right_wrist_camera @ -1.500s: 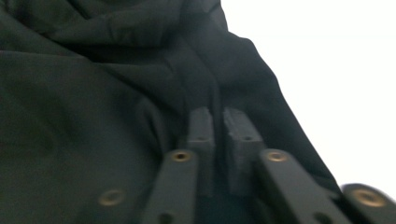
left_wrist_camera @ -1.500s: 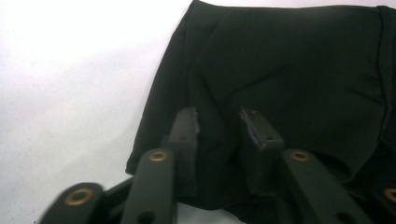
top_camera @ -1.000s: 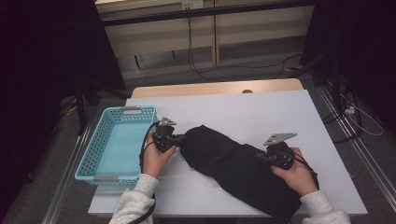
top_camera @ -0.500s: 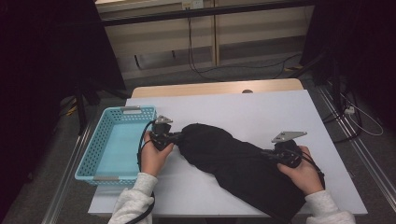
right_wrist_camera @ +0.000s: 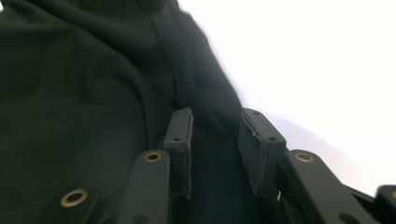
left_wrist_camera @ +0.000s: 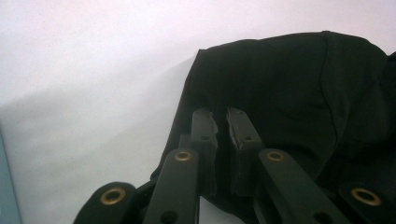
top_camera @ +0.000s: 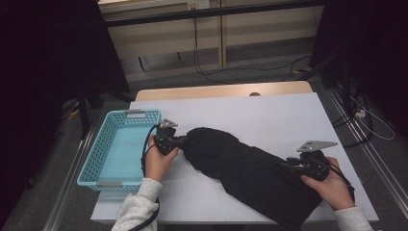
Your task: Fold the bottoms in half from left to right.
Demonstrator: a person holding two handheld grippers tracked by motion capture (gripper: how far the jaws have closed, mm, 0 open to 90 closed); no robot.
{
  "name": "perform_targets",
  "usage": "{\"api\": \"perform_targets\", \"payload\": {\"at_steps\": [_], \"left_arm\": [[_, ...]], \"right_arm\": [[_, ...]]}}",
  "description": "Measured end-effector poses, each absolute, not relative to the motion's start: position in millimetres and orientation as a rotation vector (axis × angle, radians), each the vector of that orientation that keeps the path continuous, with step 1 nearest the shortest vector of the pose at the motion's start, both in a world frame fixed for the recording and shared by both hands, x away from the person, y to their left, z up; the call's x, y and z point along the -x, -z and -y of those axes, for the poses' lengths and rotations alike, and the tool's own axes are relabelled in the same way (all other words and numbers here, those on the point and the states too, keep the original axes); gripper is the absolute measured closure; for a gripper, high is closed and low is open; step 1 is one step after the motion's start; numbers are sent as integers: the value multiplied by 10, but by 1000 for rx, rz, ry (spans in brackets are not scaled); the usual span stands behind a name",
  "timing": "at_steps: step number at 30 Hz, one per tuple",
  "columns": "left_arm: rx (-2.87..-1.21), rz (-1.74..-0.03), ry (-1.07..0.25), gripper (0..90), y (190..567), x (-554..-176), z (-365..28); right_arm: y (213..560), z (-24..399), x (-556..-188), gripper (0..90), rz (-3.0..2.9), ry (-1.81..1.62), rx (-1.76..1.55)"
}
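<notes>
**Black garment on white bench, folding in hand**

Item: black garment (top_camera: 250, 168), a soft dark cloth lying slantwise across the white bench (top_camera: 269, 115), one end near the middle-left, the other running off toward the front right edge.

Left gripper (top_camera: 179, 141): at the upper-left end of the garment. The left gripper view has its fingers (left_wrist_camera: 205, 135) nearly together, with a fold of the cloth's edge pinched between them.

Right gripper (top_camera: 287, 166): at the lower-right part of the garment. Its jaws have just been opening; in the right gripper view the fingers (right_wrist_camera: 180, 140) stand apart over the cloth, pressing on nothing.

Progress, as judged: the garment looks roughly gathered lengthwise, not yet a compact fold. One end is held, the other let go. Folding and placing remain.

Surroundings: light blue basket (top_camera: 96, 159), to the left of the garment, by the left hand (top_camera: 159, 161); right hand (top_camera: 332, 185) at the bench's right front.

Views compared: the high view gives layout and basket; the gripper views give the finger gaps and a seam in the cloth.
</notes>
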State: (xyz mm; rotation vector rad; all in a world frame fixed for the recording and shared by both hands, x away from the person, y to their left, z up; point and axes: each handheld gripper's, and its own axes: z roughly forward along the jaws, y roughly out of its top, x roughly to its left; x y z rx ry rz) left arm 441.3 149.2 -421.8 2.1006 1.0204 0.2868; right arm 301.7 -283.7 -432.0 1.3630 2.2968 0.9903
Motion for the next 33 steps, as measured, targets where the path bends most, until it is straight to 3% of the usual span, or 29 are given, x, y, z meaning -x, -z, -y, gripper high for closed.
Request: {"api": "perform_targets", "payload": {"at_steps": [2,8,18,20,21,25,27,28,29,33], "left_arm": [[-2097,-1023,-286,827,4222,-4414,-1483],[-2094,-1028,-296,827,4229,-4426,-1476],[-2103,-1025,-301,825,4231,-4423,-1469],[-2098,-1027,-310,822,4237,-4423,-1470],[-2097,-1028,-312,822,4241,-4422,-1468],[-2108,-1026,-306,823,4249,-4421,-1467],[-2106,-1027,-306,822,4250,-4420,-1463],[-2106,-1027,-306,822,4250,-4420,-1463],[-2108,-1026,-307,823,4250,-4421,-1465],[-2108,-1025,-309,823,4250,-4426,-1471]], "right_arm": [[4380,2825,-2994,678,-2316,-961,-1373],[4438,2743,-2993,900,-2372,-935,-1338],[4386,2886,-3087,900,-2286,-953,-1378],[4417,2869,-3059,686,-2273,-957,-1372],[4429,2857,-3050,651,-2272,-953,-1373],[4492,2797,-3066,668,-2292,-954,-1357],[4495,2766,-3075,773,-2287,-962,-1356],[4495,2766,-3075,773,-2287,-962,-1356],[4483,2724,-3078,894,-2311,-943,-1311],[4438,2689,-3102,900,-2297,-917,-1285]]}}
